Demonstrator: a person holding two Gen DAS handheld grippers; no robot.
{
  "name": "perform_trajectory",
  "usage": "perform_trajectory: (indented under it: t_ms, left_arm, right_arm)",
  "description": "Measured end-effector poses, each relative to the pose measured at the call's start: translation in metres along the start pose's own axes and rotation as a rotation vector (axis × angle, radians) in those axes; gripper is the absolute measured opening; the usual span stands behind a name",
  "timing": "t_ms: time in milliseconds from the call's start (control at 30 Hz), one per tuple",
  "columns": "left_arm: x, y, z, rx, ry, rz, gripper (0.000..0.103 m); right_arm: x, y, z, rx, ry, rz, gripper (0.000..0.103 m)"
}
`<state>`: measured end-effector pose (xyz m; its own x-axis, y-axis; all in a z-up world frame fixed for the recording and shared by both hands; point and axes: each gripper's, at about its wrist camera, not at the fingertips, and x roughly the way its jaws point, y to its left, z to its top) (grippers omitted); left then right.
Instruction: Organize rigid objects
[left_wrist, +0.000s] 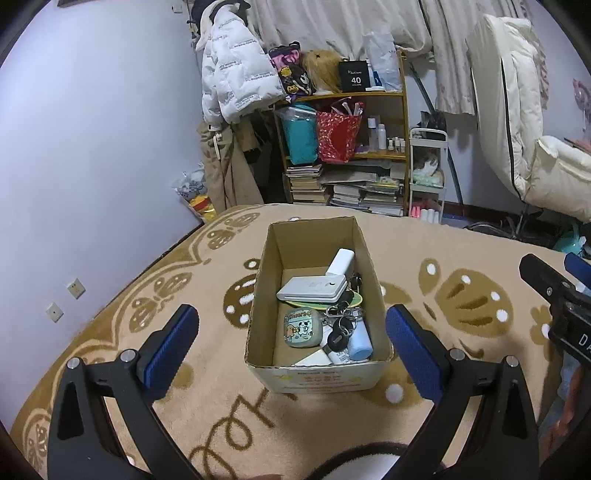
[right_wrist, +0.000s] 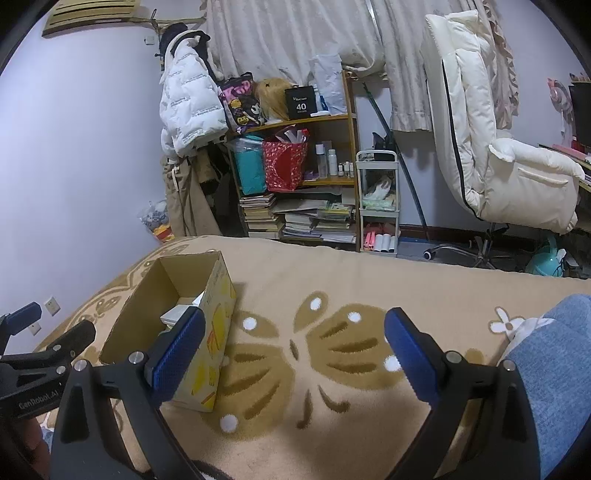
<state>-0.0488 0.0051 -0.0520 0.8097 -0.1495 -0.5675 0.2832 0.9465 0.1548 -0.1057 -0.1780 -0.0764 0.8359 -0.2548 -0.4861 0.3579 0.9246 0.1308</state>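
A: How many boxes sit on the blanket?

B: One. A single cardboard box stands open-topped on the tan blanket with its brown butterfly pattern. In the left wrist view it sits straight ahead, between the two blue finger pads; in the right wrist view it stands off to the left, partly behind that gripper's left pad.

A: And inside it?

B: I count one flat silver-grey case lying across the middle, and one white block leaning up against the right wall behind it. Nearer the front there is one small green pouch with cartoon figures, one pale blue cylinder and one bunch of keys on rings. Under the case a yellow-green disc peeks out. A white item or two lie at the front wall, but I cannot tell what they are.

A: The grippers?

B: Two. The left gripper has its fingers spread wide, holding nothing, with the box framed between them. The right gripper is likewise spread wide and empty, over bare blanket to the right of the box.

A: Anything beyond the bed?

B: One wooden shelf unit with stacked books, one red gift bag, one white puffer jacket hanging to its left, and one cream padded chair.
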Motion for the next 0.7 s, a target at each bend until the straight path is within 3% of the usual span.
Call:
perform_trajectory:
  t_ms: [700]
  left_arm:
    - [0.003,0.004,-0.002,-0.005,0.005,0.004,0.101]
  right_arm:
    - [0.013,0.009,-0.009,-0.013,0.043,-0.014,0.102]
